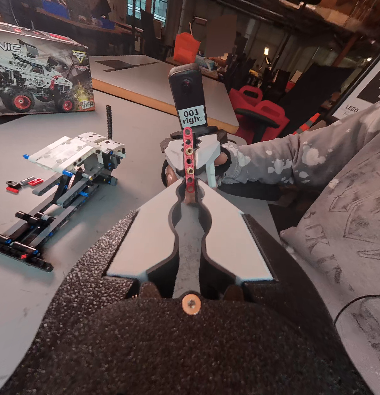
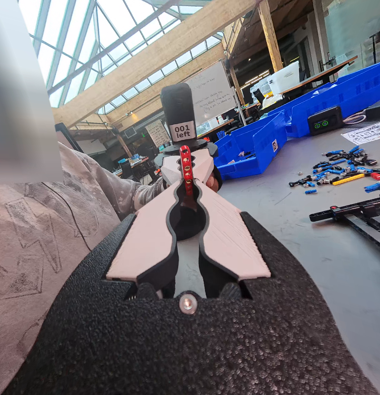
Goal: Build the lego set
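A red beam (image 1: 189, 162) with several holes and two tan pins stands upright between my two grippers, which face each other above the grey table (image 1: 131, 128). My left gripper (image 1: 190, 189) is shut on the beam's lower end. In the right wrist view my right gripper (image 2: 188, 190) is shut on the same red beam (image 2: 186, 168). The partly built truck chassis (image 1: 67, 171), white on top of black beams, lies on the table to the left of the grippers. Its black end also shows in the right wrist view (image 2: 355, 213).
The set's box (image 1: 35, 74) stands at the far left. A few small red and black parts (image 1: 24, 183) lie beside the chassis. A pile of blue and black pins (image 2: 345, 171), blue bins (image 2: 259, 149) and a printed sheet (image 2: 366, 132) lie to the right. The grippers are tip to tip, or close to it.
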The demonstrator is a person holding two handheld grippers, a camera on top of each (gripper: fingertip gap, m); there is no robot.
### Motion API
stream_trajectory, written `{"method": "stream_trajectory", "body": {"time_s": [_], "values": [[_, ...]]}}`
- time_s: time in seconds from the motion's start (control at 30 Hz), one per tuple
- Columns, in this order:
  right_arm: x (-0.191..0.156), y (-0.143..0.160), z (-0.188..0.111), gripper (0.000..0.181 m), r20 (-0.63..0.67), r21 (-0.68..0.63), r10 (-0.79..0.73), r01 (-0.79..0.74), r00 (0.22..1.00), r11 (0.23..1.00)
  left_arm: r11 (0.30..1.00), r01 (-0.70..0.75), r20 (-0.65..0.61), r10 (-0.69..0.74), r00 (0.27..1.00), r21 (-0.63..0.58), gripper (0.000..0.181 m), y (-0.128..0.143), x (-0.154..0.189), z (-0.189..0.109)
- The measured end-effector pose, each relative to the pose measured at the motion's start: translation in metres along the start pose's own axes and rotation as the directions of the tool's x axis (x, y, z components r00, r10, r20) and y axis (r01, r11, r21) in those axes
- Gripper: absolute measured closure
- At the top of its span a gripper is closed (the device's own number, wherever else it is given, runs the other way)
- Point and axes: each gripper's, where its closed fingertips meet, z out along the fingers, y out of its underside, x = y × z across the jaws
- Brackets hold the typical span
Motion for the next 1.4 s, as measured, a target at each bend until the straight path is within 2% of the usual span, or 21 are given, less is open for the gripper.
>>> {"method": "stream_trajectory", "body": {"time_s": [0.1, 0.3, 0.43, 0.5, 0.57, 0.63, 0.7, 0.8, 0.87, 0.97, 1.03, 1.1, 1.27, 1.4], "values": [[0.001, 0.002, -0.001, 0.174, -0.002, -0.001, -0.001, 0.001, 1.000, 1.000, 0.998, -0.052, 0.042, 0.053, 0.998, -0.019, 0.175, 0.003, -0.002, 0.001], [0.007, 0.005, -0.001, 0.174, -0.021, -0.007, 0.014, -0.014, 1.000, 1.000, 0.999, -0.046, 0.064, 0.047, 0.997, -0.010, 0.175, 0.006, -0.008, 0.001], [0.013, 0.001, -0.005, 0.170, -0.065, -0.023, -0.019, 0.017, 0.998, 1.000, 0.997, 0.044, 0.075, -0.048, 0.996, 0.058, 0.174, 0.006, -0.019, -0.004], [0.025, -0.005, -0.016, 0.158, -0.166, -0.106, -0.143, 0.126, 0.976, 0.986, 0.989, 0.103, 0.109, -0.115, 0.987, 0.109, 0.174, 0.004, -0.033, -0.013], [0.041, -0.021, -0.040, 0.154, -0.295, -0.236, -0.361, 0.298, 0.885, 0.925, 0.972, 0.150, 0.140, -0.176, 0.974, 0.179, 0.174, -0.002, -0.048, -0.026], [0.059, -0.043, -0.077, 0.150, -0.420, -0.352, -0.527, 0.402, 0.739, 0.845, 0.954, 0.179, 0.172, -0.223, 0.960, 0.240, 0.174, -0.008, -0.061, -0.038], [0.079, -0.055, -0.117, 0.136, -0.512, -0.443, -0.580, 0.384, 0.634, 0.810, 0.945, 0.184, 0.197, -0.242, 0.950, 0.272, 0.175, -0.011, -0.070, -0.047], [0.115, -0.039, -0.151, 0.105, -0.554, -0.546, -0.569, 0.251, 0.607, 0.799, 0.945, 0.177, 0.210, -0.239, 0.948, 0.276, 0.174, -0.012, -0.075, -0.051], [0.137, -0.028, -0.149, 0.090, -0.540, -0.583, -0.576, 0.221, 0.614, 0.782, 0.948, 0.175, 0.207, -0.234, 0.950, 0.267, 0.175, -0.011, -0.074, -0.049], [0.156, -0.013, -0.125, 0.078, -0.484, -0.590, -0.546, 0.206, 0.684, 0.781, 0.956, 0.153, 0.211, -0.208, 0.955, 0.251, 0.174, -0.009, -0.069, -0.046], [0.166, -0.006, -0.114, 0.079, -0.450, -0.614, -0.553, 0.206, 0.701, 0.762, 0.960, 0.141, 0.215, -0.194, 0.957, 0.242, 0.174, -0.008, -0.067, -0.047], [0.173, -0.002, -0.109, 0.098, -0.445, -0.632, -0.560, 0.197, 0.699, 0.749, 0.962, 0.133, 0.219, -0.187, 0.958, 0.238, 0.174, -0.007, -0.066, -0.048], [0.160, 0.006, -0.105, 0.100, -0.449, -0.656, -0.585, 0.195, 0.676, 0.729, 0.960, 0.140, 0.216, -0.194, 0.957, 0.243, 0.175, -0.008, -0.067, -0.050], [0.142, 0.015, -0.108, 0.101, -0.514, -0.707, -0.629, 0.126, 0.583, 0.696, 0.959, 0.147, 0.212, -0.201, 0.957, 0.243, 0.175, -0.007, -0.067, -0.049]]}}
